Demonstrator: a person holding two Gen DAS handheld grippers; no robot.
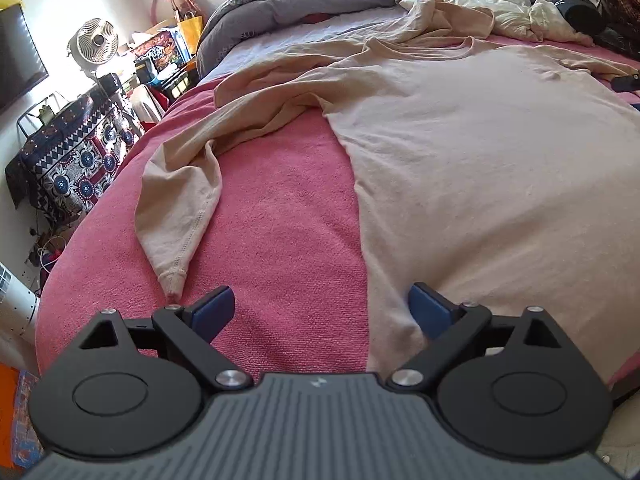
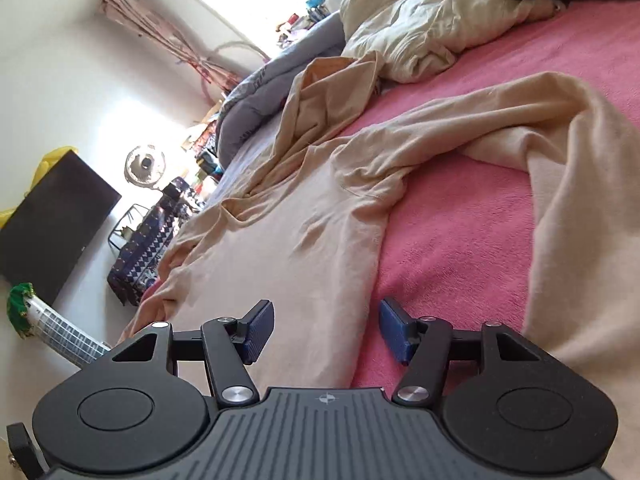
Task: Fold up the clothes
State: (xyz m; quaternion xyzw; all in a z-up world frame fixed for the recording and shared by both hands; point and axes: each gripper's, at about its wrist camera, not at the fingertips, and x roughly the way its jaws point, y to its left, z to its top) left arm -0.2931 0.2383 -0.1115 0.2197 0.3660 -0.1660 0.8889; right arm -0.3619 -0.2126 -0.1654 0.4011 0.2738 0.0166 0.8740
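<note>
The left gripper [image 1: 322,312] hangs with jaws wide apart and empty over the pink bedspread [image 1: 280,216]. The right gripper [image 2: 326,330] is also parted, holding nothing. The beige long-sleeved shirt [image 1: 480,168] lies spread beyond them, with a grey quilt [image 1: 304,4] farther back.

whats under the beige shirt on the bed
The beige shirt lies spread on a pink blanket, which shows bare beside its body and sleeve. Whatever lies directly beneath the fabric is covered and cannot be seen.
</note>
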